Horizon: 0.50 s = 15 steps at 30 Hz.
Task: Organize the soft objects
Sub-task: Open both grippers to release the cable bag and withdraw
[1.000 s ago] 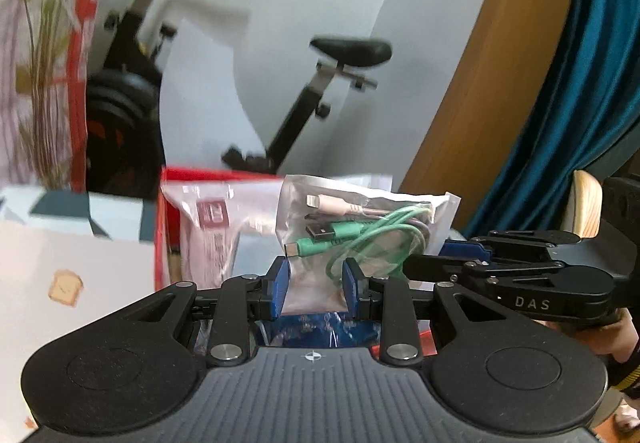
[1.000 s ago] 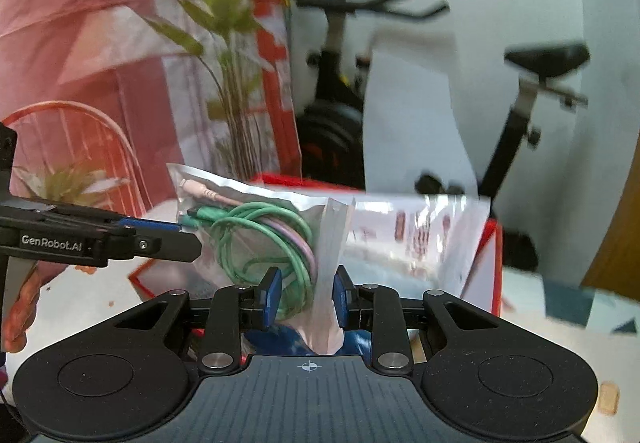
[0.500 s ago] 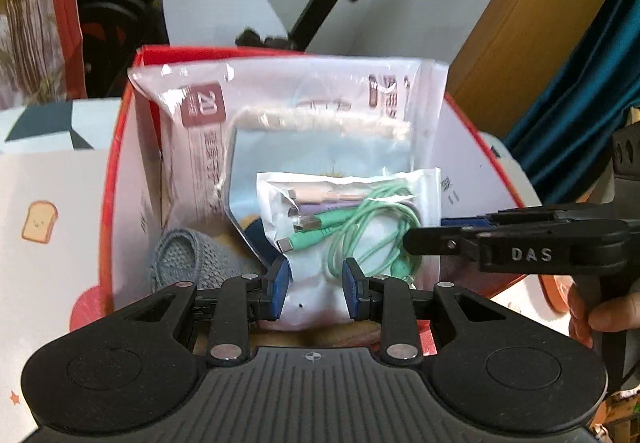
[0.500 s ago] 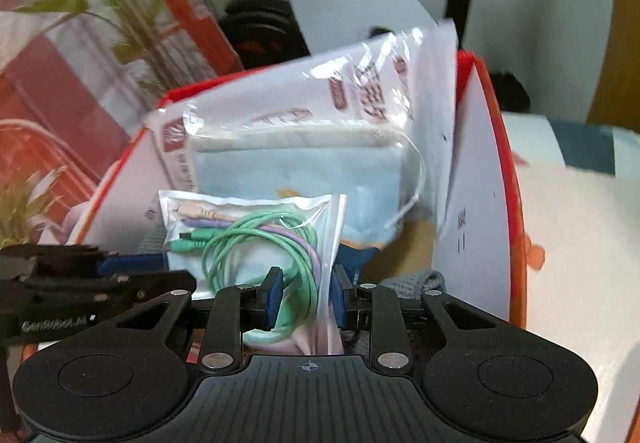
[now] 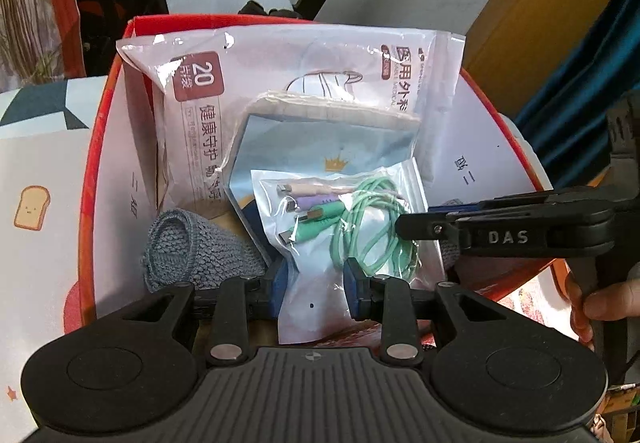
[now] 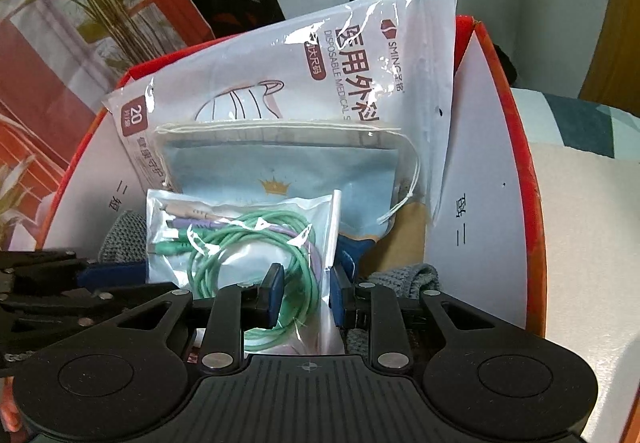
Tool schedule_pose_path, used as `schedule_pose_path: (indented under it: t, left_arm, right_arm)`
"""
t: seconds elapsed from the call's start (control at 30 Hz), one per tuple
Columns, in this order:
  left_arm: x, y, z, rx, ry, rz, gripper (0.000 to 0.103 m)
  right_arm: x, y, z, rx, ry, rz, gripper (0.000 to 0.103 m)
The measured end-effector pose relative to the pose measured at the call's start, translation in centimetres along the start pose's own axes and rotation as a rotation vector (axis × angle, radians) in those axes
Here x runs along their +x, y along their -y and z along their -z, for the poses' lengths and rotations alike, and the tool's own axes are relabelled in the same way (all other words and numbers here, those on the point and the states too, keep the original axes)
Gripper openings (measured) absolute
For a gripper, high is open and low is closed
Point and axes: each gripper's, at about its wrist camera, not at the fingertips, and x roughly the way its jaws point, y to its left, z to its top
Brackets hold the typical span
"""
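We hold the cable bag [image 5: 340, 227] inside the red box [image 5: 90, 171] — left gripper [image 5: 314, 293] and right gripper [image 6: 306, 297] both clamped on it — before the mask pack [image 6: 360, 83].

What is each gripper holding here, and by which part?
Both hold the same clear cable bag: the left gripper pinches its lower edge, the right gripper its lower right side, over the red box.

A clear cable bag [image 5: 344, 227] stands upright in the red box [image 5: 90, 179], before a blue pouch [image 6: 288, 167] and mask pack [image 6: 360, 63].
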Motion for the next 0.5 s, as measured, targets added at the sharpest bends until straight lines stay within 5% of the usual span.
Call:
schedule_pose_path:
  t: [0.13, 0.5]
  left_arm:
    - [-1.3, 0.5, 0.0, 0.028, 0.048, -0.009, 0.033]
    - [-8.3, 1.7, 3.5, 0.098, 0.306, -0.105, 0.043]
  right_arm:
    - [-0.3, -0.2, 0.2, -0.006, 0.027, 0.016, 0.024]
    - [-6.6, -2.3, 4.7, -0.113, 0.355, 0.037, 0.033]
